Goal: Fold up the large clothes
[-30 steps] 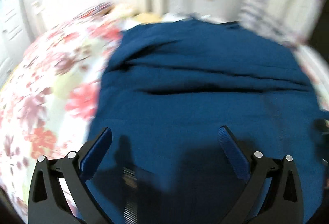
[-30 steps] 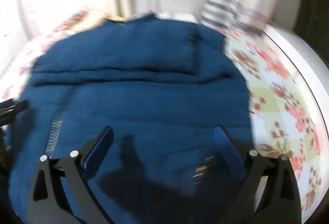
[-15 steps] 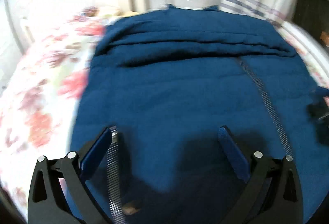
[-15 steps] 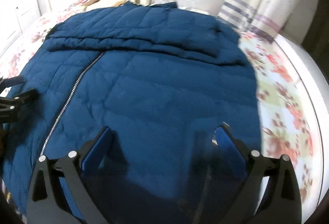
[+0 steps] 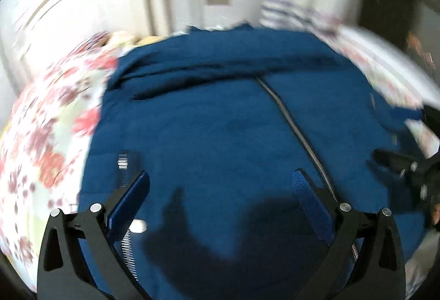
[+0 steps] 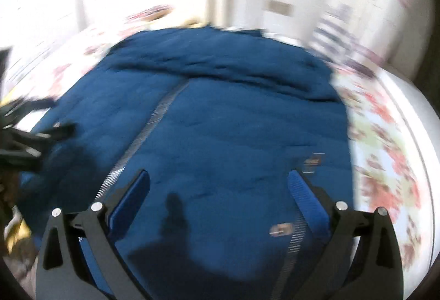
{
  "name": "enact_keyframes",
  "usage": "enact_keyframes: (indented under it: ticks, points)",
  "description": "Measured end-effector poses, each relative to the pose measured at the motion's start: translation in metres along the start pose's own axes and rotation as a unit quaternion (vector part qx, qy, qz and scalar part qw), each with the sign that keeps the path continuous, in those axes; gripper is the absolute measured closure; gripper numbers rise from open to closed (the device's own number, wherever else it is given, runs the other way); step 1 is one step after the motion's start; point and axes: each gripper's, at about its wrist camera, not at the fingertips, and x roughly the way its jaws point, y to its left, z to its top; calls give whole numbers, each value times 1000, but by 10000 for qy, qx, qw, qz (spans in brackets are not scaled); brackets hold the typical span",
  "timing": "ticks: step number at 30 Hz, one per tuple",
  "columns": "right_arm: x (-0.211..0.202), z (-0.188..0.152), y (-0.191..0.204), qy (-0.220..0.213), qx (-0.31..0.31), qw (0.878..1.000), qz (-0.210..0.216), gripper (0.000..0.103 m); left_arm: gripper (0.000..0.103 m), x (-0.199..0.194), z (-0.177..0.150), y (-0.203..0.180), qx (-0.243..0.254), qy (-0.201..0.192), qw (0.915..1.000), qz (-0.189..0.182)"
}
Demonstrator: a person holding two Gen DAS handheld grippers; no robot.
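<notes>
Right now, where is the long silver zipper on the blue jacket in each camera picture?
Left wrist view: the zipper runs from upper middle down to the right, ending by the right finger.
Right wrist view: the zipper slants from upper middle down to the left.
Shared landmark: the folded-over blue band across the jacket's top.

No text, label, brand, number or sign can be read in either blurred view.

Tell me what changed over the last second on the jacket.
Both views shifted, so both tools moved over the blue jacket; the zipper now crosses each view differently. Nothing was taken hold of or let go. The left tool and right tool remain open and empty; the jacket still lies spread on the floral bedspread, top folded down.
</notes>
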Motion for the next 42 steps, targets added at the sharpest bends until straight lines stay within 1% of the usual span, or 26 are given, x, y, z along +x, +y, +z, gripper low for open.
enact_keyframes:
  ticks: [1,2,4,5,6,8,11,13,14,15,16,19,20,21,22,24,25,26,27,28,29,31,38,40,42]
  points:
    - [9,-4,8,142,-144,9998,32,3,4,10,-4,-7,105,174,9998,27]
    - [24,-10,14,376,-207,9991,-22,3,4,22,-8,-11,153,395,9991,62]
    - [27,-13,9,347,-7,9994,95,3,4,26,-11,-4,-22,299,9994,-144]
    - [26,-11,5,399,59,9991,135,3,4,28,-9,1,-130,362,9989,-266]
    - [23,-11,0,417,84,9991,53,3,4,27,-9,7,-185,379,9989,-211]
    - [12,-14,-7,331,148,9992,-143,3,4,15,-15,14,-291,280,9992,-30]
    - [-7,-31,-18,230,307,9987,-322,3,4,-1,-32,47,-664,184,9975,170]
    - [-10,-49,-28,294,450,9981,-312,3,4,-2,-48,63,-838,285,9953,396]
    - [-7,-55,-34,355,528,9976,-253,2,4,0,-58,70,-906,275,9948,363]
    - [-7,-64,-40,267,679,9973,-115,2,4,-1,-63,75,-957,143,9950,260]
    - [-10,-68,-41,156,722,9972,-98,2,4,-1,-63,77,-957,140,9948,314]
    - [-17,-61,-32,255,642,9968,-391,3,4,-8,-58,71,-932,244,9937,576]
    - [-24,-57,-26,141,530,9974,-463,3,4,-14,-56,68,-905,178,9944,523]
    - [-32,-54,-17,-15,394,9984,-396,3,4,-23,-54,58,-815,44,9962,316]
    - [-38,-52,-8,-128,277,9992,-273,3,4,-32,-59,47,-717,-35,9972,196]
    - [-43,-52,11,-209,43,9998,8,3,4,-40,-59,22,-319,-147,9994,12]
    - [-39,-53,23,-161,-152,9997,135,3,4,-37,-59,10,-105,-129,9999,-23]
    - [-30,-56,35,-24,-397,9991,158,3,4,-32,-60,0,111,-71,9999,-12]
    - [-22,-58,40,86,-513,9986,56,3,4,-21,-64,-10,299,64,9994,134]
    - [-17,-61,40,40,-465,9989,50,3,4,-16,-66,-11,281,77,9994,169]
    - [-15,-61,33,56,-262,9994,227,3,4,-14,-68,-8,126,-6,9999,83]
    - [-15,-62,24,126,-108,9991,394,3,4,-11,-66,-2,37,21,9999,-91]
    - [-21,-58,26,240,-158,9994,183,3,4,-10,-67,-2,71,-2,9999,-116]
    - [-33,-54,23,38,-125,9999,-19,3,4,-13,-69,-3,75,-4,9999,-116]
    - [-44,-52,14,-82,-20,9999,-96,3,4,-13,-69,-4,70,-8,9999,-121]
